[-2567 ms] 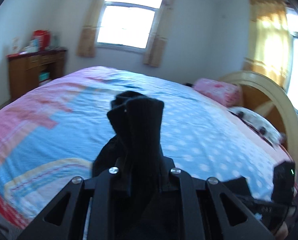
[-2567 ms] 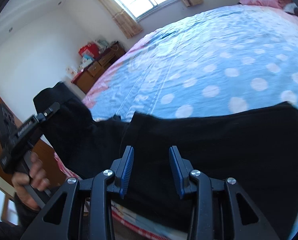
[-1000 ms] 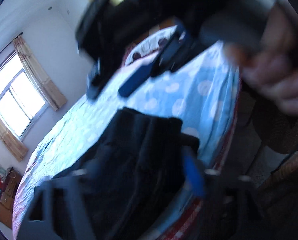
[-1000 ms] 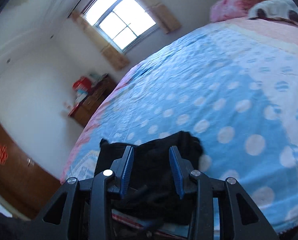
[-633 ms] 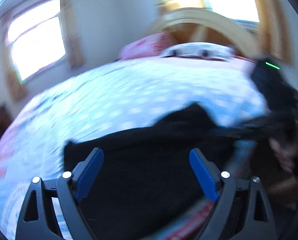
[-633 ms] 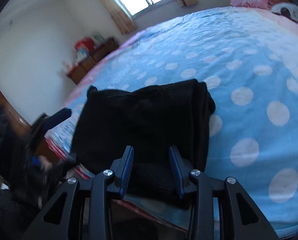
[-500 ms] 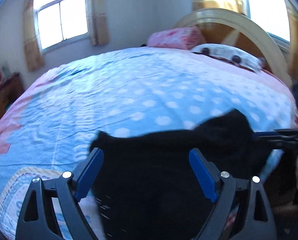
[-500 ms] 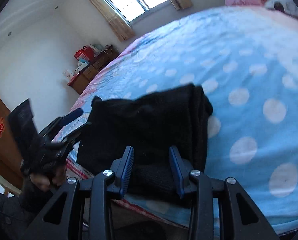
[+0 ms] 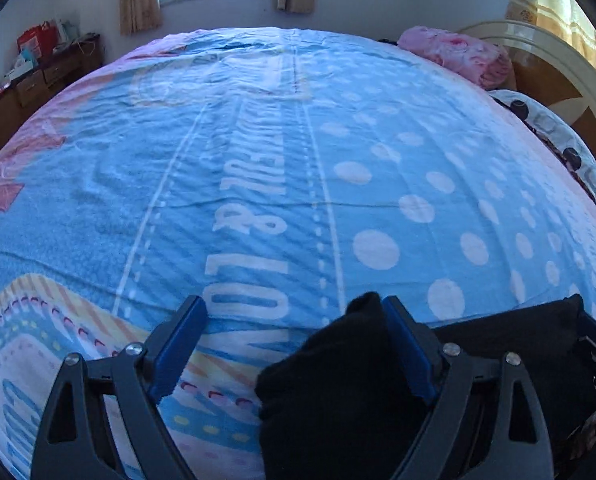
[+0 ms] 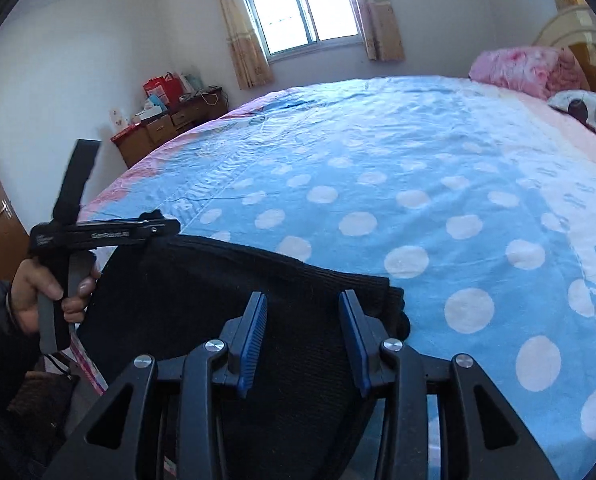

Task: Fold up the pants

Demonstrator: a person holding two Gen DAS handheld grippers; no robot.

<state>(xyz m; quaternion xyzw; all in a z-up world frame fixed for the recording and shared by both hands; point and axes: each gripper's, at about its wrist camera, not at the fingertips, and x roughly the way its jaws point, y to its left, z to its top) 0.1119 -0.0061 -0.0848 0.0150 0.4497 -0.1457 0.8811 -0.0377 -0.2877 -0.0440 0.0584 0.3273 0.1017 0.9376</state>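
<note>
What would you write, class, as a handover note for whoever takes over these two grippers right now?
Left gripper: open wide, one corner of the black pants against its right finger, not gripped.
Right gripper: half open over the pants' right end, not visibly gripping.
Pants: a folded bundle at the near edge of the bed.
Done: pants folded down.
Left: check the fold, tidy edges, then withdraw.

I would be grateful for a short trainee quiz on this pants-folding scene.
1. True or false: the black knit pants lie by the near edge of the bed.
2. Which stands wider open? A: left claw. B: right claw.
3. What pattern does the blue cotton bedsheet show beside the pants?

Key: 1 true; 2 A; 3 white dots.
</note>
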